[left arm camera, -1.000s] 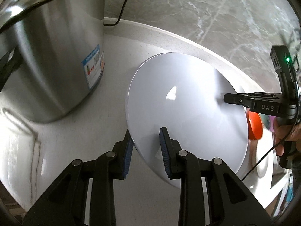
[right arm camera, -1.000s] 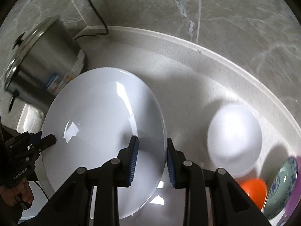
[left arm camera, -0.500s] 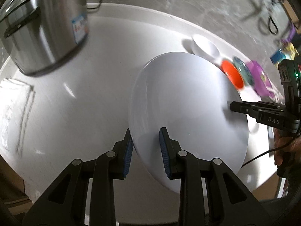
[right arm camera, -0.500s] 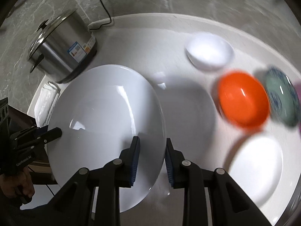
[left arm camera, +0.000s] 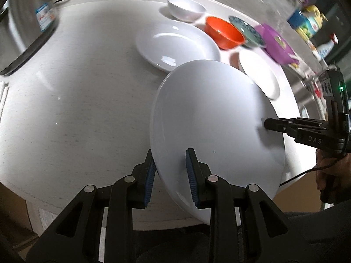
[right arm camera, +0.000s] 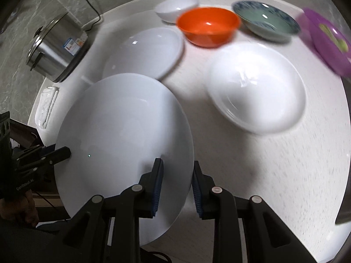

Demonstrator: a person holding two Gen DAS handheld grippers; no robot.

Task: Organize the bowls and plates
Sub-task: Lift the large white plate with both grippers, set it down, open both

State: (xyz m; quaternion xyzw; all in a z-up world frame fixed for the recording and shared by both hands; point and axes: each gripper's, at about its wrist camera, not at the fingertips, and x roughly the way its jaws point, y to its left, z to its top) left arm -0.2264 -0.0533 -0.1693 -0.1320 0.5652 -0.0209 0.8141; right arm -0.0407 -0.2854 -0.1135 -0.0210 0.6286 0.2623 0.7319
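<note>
Large white plate (left arm camera: 215, 120), glossy, plain, shallow, held tilted above the near edge of the bench (left arm camera: 76, 98). Left hand-held gripper (left arm camera: 170, 175) is clamped on the plate's near rim, blue pads either side of the edge. Right hand-held gripper (right arm camera: 176, 179) is clamped on the opposite rim the same way; its body reads "DAS" in the left wrist view. The left one's side reads "GenRobot.AI", blurred.

Beyond the held plate: second white plate (left arm camera: 175, 43) flat on the bench, white dish (right arm camera: 256, 87) beside it. Farther back a row: white bowl (left arm camera: 186, 7), orange bowl (right arm camera: 208, 26), blue-green patterned bowl (right arm camera: 265, 20), purple dish (right arm camera: 326, 41). Steel pot (right arm camera: 57, 48) far left of the held plate, blue-white label unreadable.
</note>
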